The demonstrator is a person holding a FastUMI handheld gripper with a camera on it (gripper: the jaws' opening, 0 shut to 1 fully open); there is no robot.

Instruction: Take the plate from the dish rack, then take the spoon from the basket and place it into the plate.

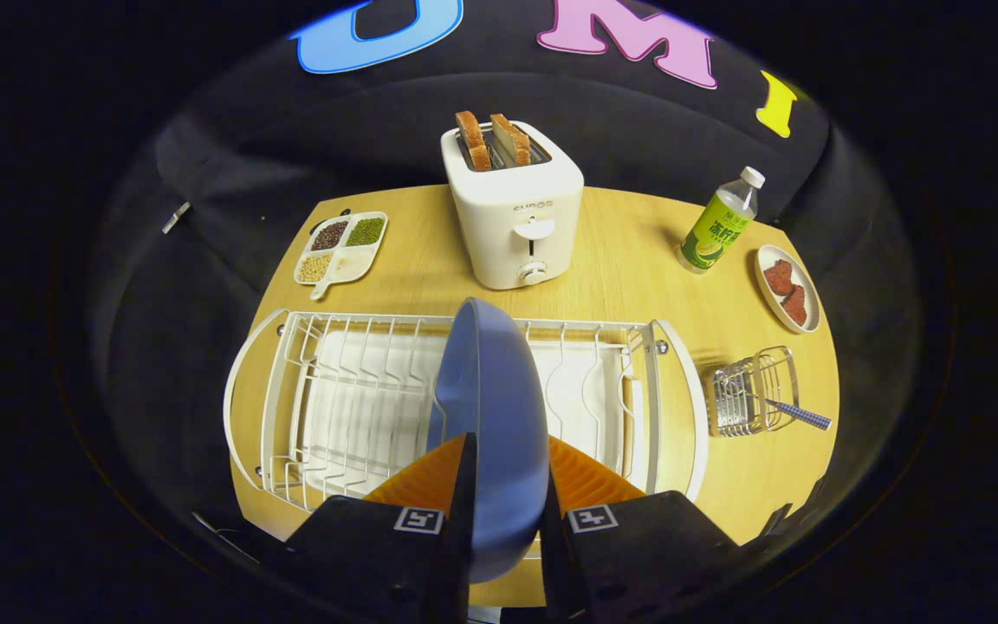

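While the gripper [503,498] has both fingers clamped on the blue plate [490,407], the plate stands on edge above the white dish rack [291,407]. The spoon [798,414] (checked handle) sits in the wire basket [754,390] beside the rack, well apart from the plate.

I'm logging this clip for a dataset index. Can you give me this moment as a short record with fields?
gripper: jaws closed on the blue plate, one on each face
blue plate: held on edge, upright, over the dish rack
dish rack: white wire, just ahead of the jaws
spoon: in the wire basket, handle sticking out
wire basket: on the table beside the rack
beyond the rack: toaster with bread
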